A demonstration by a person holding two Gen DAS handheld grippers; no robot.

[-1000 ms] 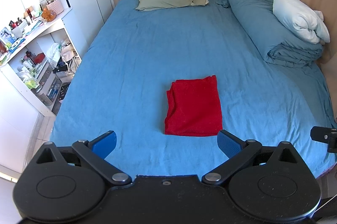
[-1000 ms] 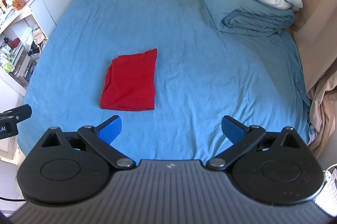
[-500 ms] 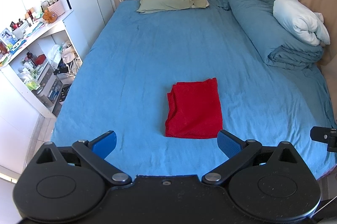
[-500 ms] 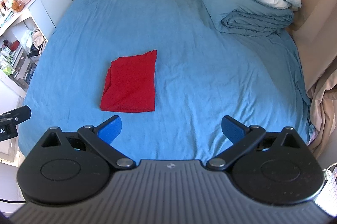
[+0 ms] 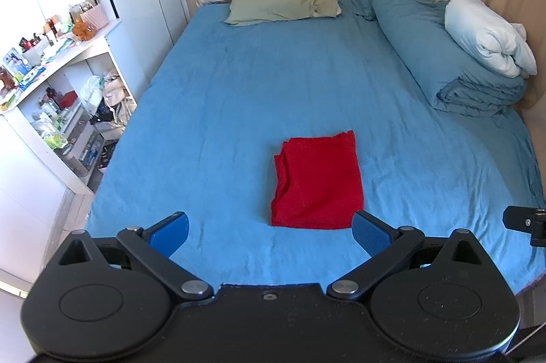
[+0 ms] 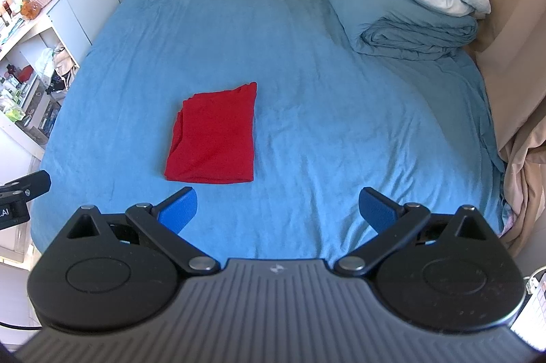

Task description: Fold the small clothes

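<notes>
A red garment [image 5: 317, 182] lies folded into a neat rectangle on the blue bed sheet [image 5: 239, 110], near the foot of the bed. It also shows in the right wrist view [image 6: 213, 141], left of centre. My left gripper [image 5: 269, 231] is open and empty, held above the bed's near edge, just short of the garment. My right gripper [image 6: 276, 209] is open and empty, to the right of the garment and apart from it.
A green pillow [image 5: 283, 4] lies at the headboard. A rolled blue duvet [image 5: 443, 55] with a white pillow [image 5: 488, 38] on it lies along the right side. A cluttered white shelf [image 5: 51, 89] stands left of the bed. Beige curtains [image 6: 512, 21] hang right.
Both grippers have drawn back and tilted up a little; the red garment sits slightly lower in the views. The garment itself has not moved. Both stay open.
</notes>
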